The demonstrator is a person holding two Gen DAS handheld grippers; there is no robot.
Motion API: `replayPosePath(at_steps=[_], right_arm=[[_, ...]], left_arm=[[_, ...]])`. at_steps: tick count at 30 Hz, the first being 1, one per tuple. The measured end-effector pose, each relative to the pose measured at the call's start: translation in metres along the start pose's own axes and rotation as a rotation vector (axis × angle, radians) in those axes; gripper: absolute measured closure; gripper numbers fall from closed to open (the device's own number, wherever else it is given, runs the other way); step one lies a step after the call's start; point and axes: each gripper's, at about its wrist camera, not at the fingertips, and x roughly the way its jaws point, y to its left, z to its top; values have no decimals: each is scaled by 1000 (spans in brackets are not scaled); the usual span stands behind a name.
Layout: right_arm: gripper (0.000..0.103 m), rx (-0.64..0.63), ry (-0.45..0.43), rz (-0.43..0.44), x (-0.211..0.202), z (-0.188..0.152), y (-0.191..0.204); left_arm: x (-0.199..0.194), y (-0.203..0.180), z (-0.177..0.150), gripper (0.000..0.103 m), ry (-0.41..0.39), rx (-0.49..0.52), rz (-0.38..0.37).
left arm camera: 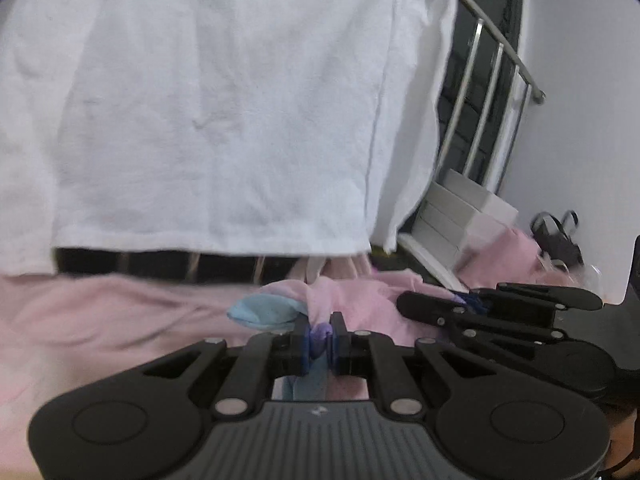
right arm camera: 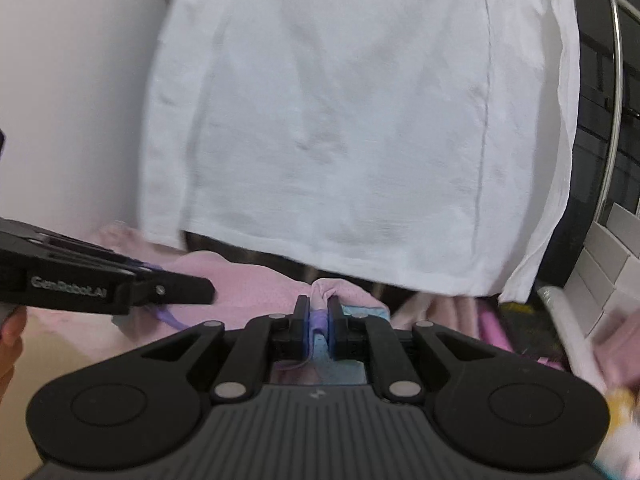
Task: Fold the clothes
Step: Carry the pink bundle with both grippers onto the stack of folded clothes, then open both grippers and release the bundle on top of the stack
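Left wrist: two grippers, left gripper and right gripper, pinch one pink garment.

Black hand-held gripper, blue pads

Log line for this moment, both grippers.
left gripper: shut on pink garment | right gripper: shut on pink garment | white cloth: hanging behind

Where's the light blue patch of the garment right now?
In the left wrist view the light blue patch lies just left of the left claw, on the pink garment, below the hanging white cloth.
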Motion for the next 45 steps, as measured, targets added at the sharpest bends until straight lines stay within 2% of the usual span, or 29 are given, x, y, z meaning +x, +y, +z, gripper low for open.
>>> replayPosePath(at_steps=[4,9,11,12,13,14,15,16,17,18,19,21,22,23,24,29,32,35,36,38,39,40,42,43,45], right_arm=[[95,51,41,27,54,-2,-36],[95,77,125,63,110,-40,-51],[94,64,162,76,127,-58,-52],[93,48,188,80,134,-67,-51],[86,32,214,84,140,-76,-50],[70,14,207,66,138,-85,-49],[60,16,179,50,131,-86,-51],[50,18,151,34,123,-87,-54],[49,20,124,18,116,-88,-56],[49,32,125,11,118,-91,-55],[49,43,126,4,120,-94,-54],[51,67,128,-10,123,-100,-52],[58,78,129,-17,125,-103,-51],[75,90,130,-24,127,-106,-50],[80,102,131,-31,129,-109,-48],[89,160,136,-66,139,-124,-43],[88,199,133,-84,140,-131,-42],[82,230,105,-93,110,-113,-47],[81,235,85,-97,96,-104,-49],[73,223,22,-93,50,-84,-44],[70,215,-6,-88,26,-75,-41],[61,199,-18,-76,2,-68,-34],[51,176,-2,-42,-34,-70,-13],[45,175,21,-21,-48,-77,0],[42,172,66,20,-75,-91,25]], left_arm=[[53,10,-1,95,0,-32,18],[100,23,-35,95,33,-15,66],[110,26,-54,90,42,3,98],[116,29,-64,80,43,5,115],[118,35,-70,63,43,-6,121],[118,40,-76,56,42,-19,125],[113,47,-76,50,27,-42,111],[108,51,-71,50,9,-55,106],[102,56,-64,50,-9,-66,105],[97,60,-58,54,-28,-77,103],[94,60,-49,62,-56,-74,117],[93,52,-37,70,-101,-56,122],[95,46,-34,71,-104,-48,120],[99,41,-35,73,-101,-38,125],[105,35,-39,76,-91,-29,136],[132,22,-77,76,-1,60,145],[141,19,-85,76,-1,90,140],[122,20,-65,75,34,66,147],[104,18,-53,74,34,57,154],[57,13,-32,66,7,52,173],[28,10,-24,48,-23,58,184],[0,5,-21,31,-53,63,198],[-59,-8,-31,16,-72,118,232],[-83,-13,-43,16,-58,156,261],[-125,-18,-80,15,-9,190,315]])
